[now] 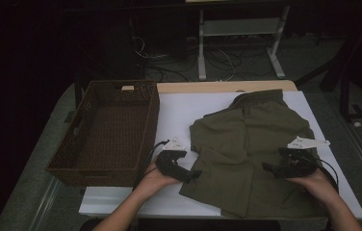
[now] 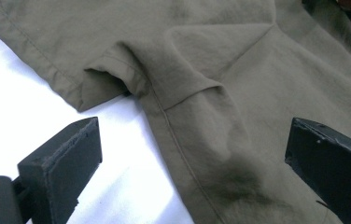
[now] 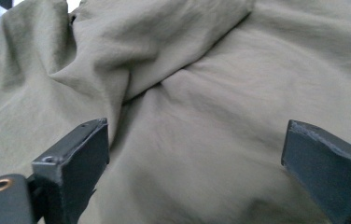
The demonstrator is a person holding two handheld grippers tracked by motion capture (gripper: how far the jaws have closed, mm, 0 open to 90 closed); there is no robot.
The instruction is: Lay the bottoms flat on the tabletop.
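Quick count: 1 olive shirt (image 1: 251, 144) on 1 white table (image 1: 179, 108). 1 brown wicker basket (image 1: 107, 130), just left of the shirt. 2 handheld grippers: left gripper (image 1: 193, 174) at the shirt's left edge, right gripper (image 1: 267, 167) over the shirt's right part, both w/ jaws apart. 2 hands, 1 per gripper. 1 metal frame on the floor, well behind the shirt.

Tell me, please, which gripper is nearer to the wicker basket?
Left. The left gripper sits just right of the basket, at the shirt's edge; the right gripper is across the shirt.
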